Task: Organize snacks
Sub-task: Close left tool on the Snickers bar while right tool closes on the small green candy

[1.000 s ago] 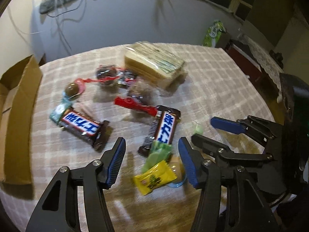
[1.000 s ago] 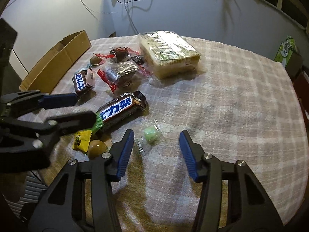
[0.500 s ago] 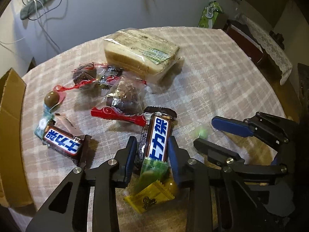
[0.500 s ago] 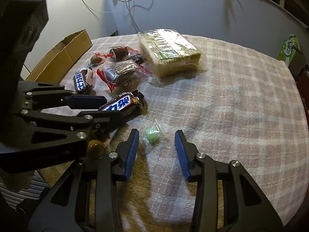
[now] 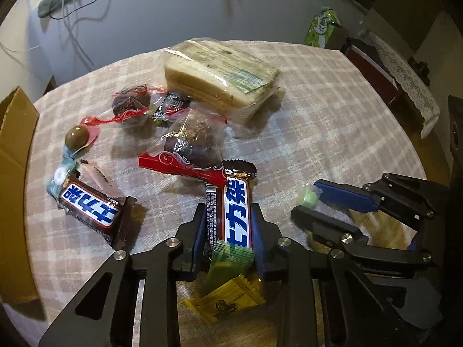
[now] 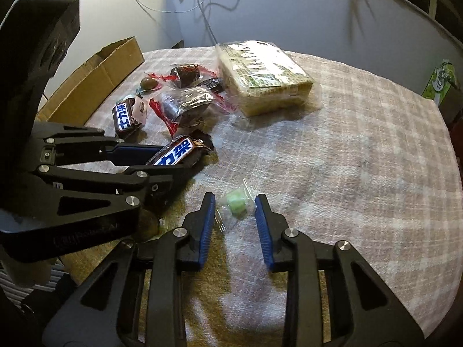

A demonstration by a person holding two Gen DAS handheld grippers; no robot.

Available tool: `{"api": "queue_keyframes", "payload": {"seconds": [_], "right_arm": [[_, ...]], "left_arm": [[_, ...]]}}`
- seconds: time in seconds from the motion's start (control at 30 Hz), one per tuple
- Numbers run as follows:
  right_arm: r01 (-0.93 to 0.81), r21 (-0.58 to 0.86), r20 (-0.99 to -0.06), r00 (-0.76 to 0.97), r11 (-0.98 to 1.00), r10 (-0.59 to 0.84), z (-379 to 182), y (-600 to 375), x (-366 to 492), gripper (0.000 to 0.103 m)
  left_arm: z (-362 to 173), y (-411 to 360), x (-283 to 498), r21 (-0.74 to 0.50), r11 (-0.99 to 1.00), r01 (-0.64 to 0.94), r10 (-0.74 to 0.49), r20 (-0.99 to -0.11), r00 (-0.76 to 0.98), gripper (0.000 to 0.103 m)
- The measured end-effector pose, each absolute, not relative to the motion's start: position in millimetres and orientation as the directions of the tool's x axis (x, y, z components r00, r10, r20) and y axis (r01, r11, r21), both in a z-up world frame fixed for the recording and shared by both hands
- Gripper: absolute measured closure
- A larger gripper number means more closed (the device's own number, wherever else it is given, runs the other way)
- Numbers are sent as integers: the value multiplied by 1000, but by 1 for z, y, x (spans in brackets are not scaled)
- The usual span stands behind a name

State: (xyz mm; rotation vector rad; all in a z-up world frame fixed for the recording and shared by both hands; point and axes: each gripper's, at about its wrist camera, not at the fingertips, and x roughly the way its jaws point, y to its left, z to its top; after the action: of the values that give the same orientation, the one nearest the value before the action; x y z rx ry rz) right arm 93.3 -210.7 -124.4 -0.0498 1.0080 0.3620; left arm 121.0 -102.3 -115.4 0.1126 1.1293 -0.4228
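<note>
My left gripper is shut on a brown, blue-lettered chocolate bar, which also shows in the right wrist view. My right gripper is open, with its pads on either side of a small green candy in clear wrap; the candy also shows in the left wrist view. A second chocolate bar lies to the left. A green packet and a yellow packet lie under my left gripper.
A wrapped loaf of sliced bread lies at the back of the round checked table. Bagged dark cakes, a round chocolate ball and a cardboard box are to the left. A green carton stands beyond the table.
My left gripper moved forward and closed on the chocolate bar. My right gripper moved up to the green candy and narrowed around it.
</note>
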Motion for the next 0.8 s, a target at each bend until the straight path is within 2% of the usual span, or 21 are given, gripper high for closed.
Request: {"api": "queue_keyframes", "payload": {"seconds": [0.07, 0.17, 0.23, 0.27, 0.33, 0.47, 0.8], "right_arm": [[-315, 121, -836, 479, 941, 268, -124, -210, 94, 75], [-307, 110, -836, 485, 945, 255, -123, -214, 93, 76], [-303, 117, -837, 483, 946, 258, -123, -219, 93, 76], [-303, 115, -837, 484, 946, 256, -122, -220, 93, 76], [-306, 109, -838, 484, 946, 253, -122, -222, 92, 76], [-305, 109, -837, 485, 946, 253, -120, -222, 90, 76], [-289, 119, -825, 504, 950, 256, -110, -226, 84, 82]], "left_arm": [[-115, -108, 122, -92, 916, 390, -246, -898, 365, 74], [-116, -111, 126, -88, 916, 391, -240, -902, 359, 66], [-116, -114, 127, -81, 914, 398, -239, -900, 365, 66], [-117, -116, 126, -72, 912, 403, -234, -900, 369, 66], [-117, -116, 125, -57, 914, 402, -222, -900, 375, 76], [-116, -109, 127, -108, 921, 376, -252, -899, 359, 76], [-97, -89, 104, -117, 923, 368, -279, -861, 426, 76]]}}
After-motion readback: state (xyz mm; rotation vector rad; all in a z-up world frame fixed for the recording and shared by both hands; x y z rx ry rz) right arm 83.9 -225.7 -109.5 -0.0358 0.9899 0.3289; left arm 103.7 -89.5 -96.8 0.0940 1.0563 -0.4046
